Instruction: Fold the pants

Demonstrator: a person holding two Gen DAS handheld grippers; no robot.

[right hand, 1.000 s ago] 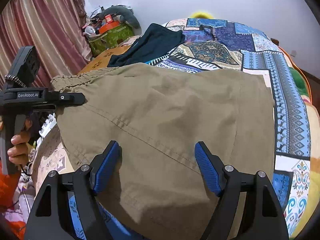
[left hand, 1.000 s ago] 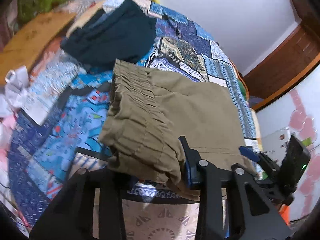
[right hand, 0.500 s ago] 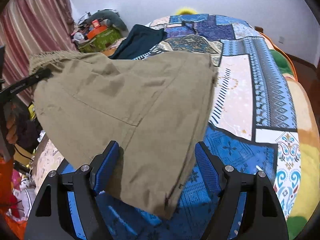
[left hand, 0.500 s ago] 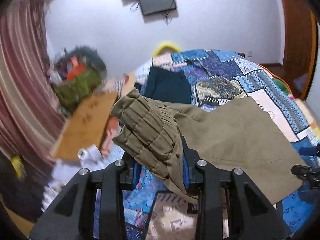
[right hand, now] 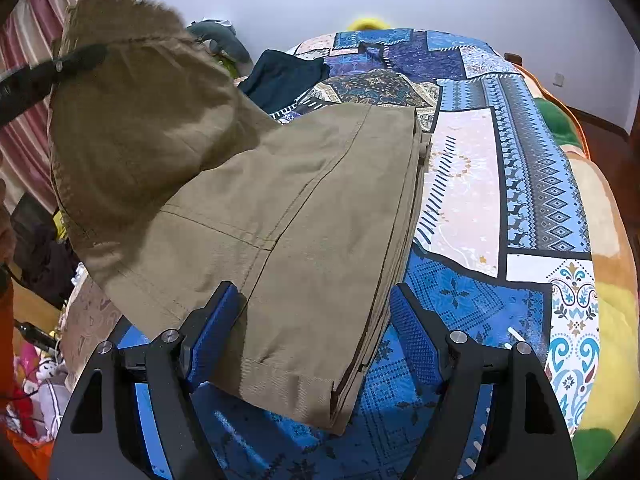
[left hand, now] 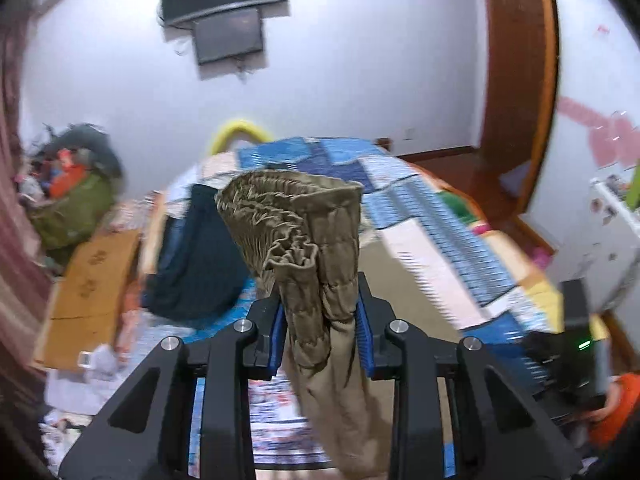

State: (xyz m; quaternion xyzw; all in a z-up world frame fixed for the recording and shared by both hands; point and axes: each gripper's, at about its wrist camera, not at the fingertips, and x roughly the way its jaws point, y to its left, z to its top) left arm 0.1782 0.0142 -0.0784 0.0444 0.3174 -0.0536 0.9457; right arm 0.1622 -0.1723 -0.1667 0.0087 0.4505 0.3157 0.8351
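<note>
My left tool [left hand: 322, 332] is pinching the gathered elastic waistband of the khaki pants [right hand: 280, 216], and its blue pads [left hand: 277, 338] have just been closing further on that bunched cloth. From the left wrist view the waistband stands up above the pads in a crumpled fan, with the rest of the fabric hanging down between the tool's black arms. My view there is blurred, so I can make out little of the bed beyond it.

My right tool [right hand: 316, 336] is spread wide, low over the near edge of the bed [right hand: 532, 184]. The hem end of the pants lies between its pads; the left pad [right hand: 214, 336] sits right against the cloth, but I cannot tell whether it touches, while the right pad [right hand: 412, 340] stands clear of the folded edge. Nothing is pressed there.

The pants lie partly flat on the patchwork bedspread [right hand: 472, 300], on its near left part, with the waist end lifted up off the left edge of the bed, where the left tool's finger shows as a dark bar across the raised cloth. A dark garment [right hand: 280, 76] lies further back on the bed, toward its far left corner, apart from the pants.
</note>
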